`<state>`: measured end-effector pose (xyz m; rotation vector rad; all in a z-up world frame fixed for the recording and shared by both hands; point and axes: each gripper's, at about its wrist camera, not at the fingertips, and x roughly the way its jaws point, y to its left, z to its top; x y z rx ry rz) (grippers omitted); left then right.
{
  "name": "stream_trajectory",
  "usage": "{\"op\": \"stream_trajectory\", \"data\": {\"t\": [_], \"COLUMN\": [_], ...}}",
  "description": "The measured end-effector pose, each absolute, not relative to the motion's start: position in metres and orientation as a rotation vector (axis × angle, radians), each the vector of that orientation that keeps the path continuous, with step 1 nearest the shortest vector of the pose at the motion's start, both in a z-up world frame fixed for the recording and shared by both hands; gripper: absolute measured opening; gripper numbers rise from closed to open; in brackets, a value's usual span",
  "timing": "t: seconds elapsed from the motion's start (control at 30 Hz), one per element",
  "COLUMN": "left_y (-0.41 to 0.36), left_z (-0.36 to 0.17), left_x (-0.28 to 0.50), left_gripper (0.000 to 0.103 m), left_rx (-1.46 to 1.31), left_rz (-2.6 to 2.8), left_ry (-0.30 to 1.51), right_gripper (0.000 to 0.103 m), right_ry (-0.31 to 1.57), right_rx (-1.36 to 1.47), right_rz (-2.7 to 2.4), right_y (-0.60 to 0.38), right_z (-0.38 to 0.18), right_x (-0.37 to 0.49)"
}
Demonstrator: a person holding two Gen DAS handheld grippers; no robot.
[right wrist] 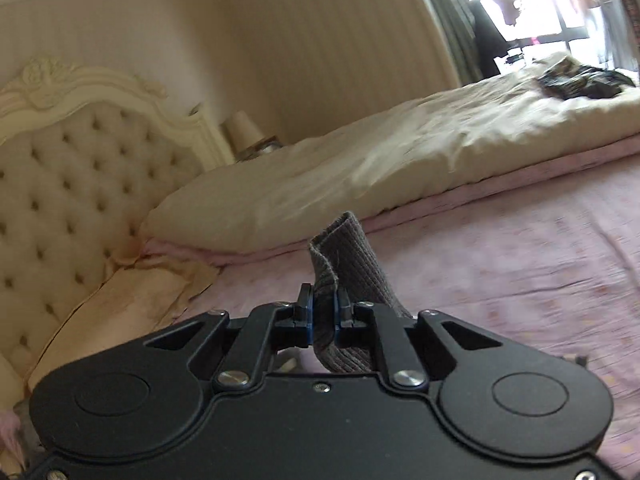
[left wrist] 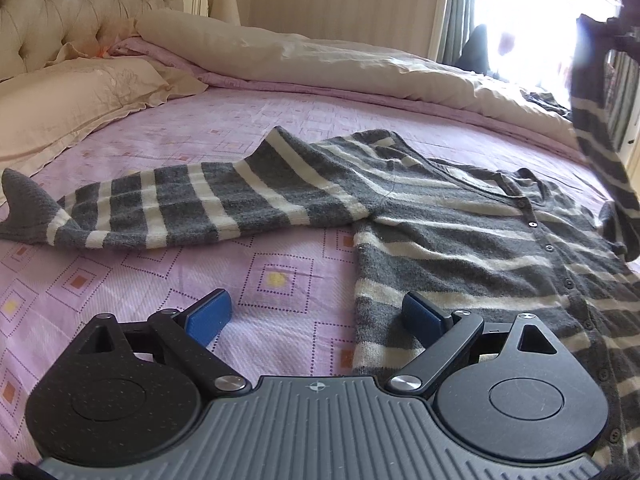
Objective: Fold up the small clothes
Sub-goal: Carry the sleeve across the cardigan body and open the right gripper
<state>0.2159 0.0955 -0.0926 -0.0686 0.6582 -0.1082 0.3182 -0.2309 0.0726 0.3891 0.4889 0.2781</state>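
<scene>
My left gripper (left wrist: pixel 316 318) has its two fingers spread wide, with bare purple bedsheet (left wrist: pixel 280 248) right ahead of it, so there is room to slide forward there. Just past that flat patch, one sleeve of the striped cardigan (left wrist: pixel 460 220) lies across the way. The cardigan's body covers the sheet beside my right-hand finger. My right gripper (right wrist: pixel 324 312) is pinched tight on the cardigan's other sleeve cuff (right wrist: pixel 348 252) and holds it up in the air, so that sleeve hangs like a curtain over the far side of the cardigan. Behind the cardigan, the rolled duvet (left wrist: pixel 340 64) makes a soft wall. The pillow (left wrist: pixel 68 100) and the tufted headboard (left wrist: pixel 52 12) block the end beyond the flat sleeve.
</scene>
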Motion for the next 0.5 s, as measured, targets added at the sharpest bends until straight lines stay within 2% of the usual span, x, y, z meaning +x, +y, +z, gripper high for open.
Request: {"op": "stream_trajectory", "data": {"t": [0.2,0.23,0.27,0.3,0.37,0.5], "left_y": [0.097,0.097,0.097,0.097,0.096,0.092], "left_z": [-0.092,-0.092,-0.092,-0.092,-0.091,-0.084], "left_x": [0.216,0.216,0.216,0.216,0.216,0.222], "left_gripper": [0.094,0.094,0.094,0.094,0.094,0.093], "left_rx": [-0.081,-0.082,-0.081,-0.08,-0.076,-0.022], "left_rz": [-0.116,-0.117,-0.118,-0.118,-0.12,-0.145], "left_ry": [0.657,0.657,0.658,0.659,0.664,0.713], "right_gripper": [0.018,0.025,0.026,0.027,0.04,0.04], "right_ry": [0.613,0.624,0.631,0.634,0.621,0.599], "right_rx": [0.283,0.284,0.283,0.28,0.284,0.299], "right_rz": [0.454,0.477,0.484,0.485,0.468,0.39], "right_y": [-0.126,-0.115,-0.11,-0.11,-0.116,-0.16], "right_z": [0.002,-0.008,-0.016,-0.023,-0.03,-0.034], "right_x": [0.332,0.329,0.323,0.319,0.309,0.294]}}
